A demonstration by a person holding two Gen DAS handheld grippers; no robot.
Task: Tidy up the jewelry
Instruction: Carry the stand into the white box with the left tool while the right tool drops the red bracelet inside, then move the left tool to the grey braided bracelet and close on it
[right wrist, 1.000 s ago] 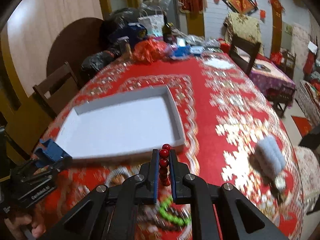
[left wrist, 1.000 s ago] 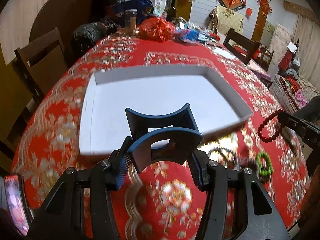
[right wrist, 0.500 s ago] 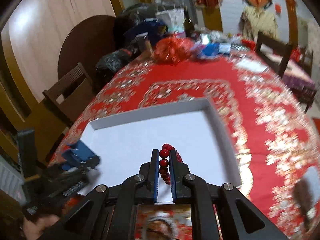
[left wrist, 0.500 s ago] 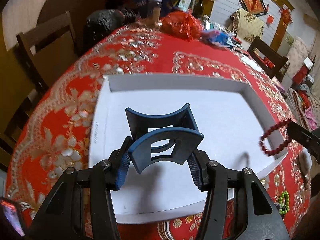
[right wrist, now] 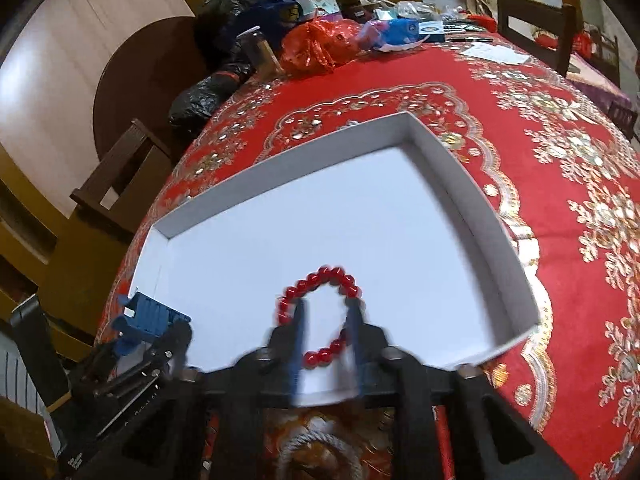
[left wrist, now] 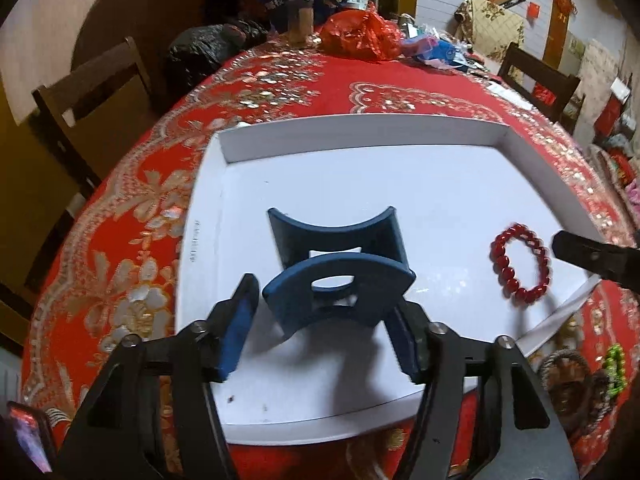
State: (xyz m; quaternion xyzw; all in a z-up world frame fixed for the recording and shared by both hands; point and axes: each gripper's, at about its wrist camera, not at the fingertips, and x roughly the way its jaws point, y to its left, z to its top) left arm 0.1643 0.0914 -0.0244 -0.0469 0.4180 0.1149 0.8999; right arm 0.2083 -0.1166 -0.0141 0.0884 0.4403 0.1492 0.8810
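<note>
Red bead bracelet [right wrist: 320, 316] lies flat in the white tray [right wrist: 472, 184], near the front edge. R gripper [right wrist: 326, 344] is over it w/ its fingers spread apart, one on each side; it's blurry, so prob. not touching the beads. L gripper [left wrist: 320, 344] has its fingers wide apart too, w/ a blue holder [left wrist: 340, 268] between them, maybe resting on the tray. Green beads [left wrist: 616, 364] sit outside the tray on the red cloth [left wrist: 120, 280].
</note>
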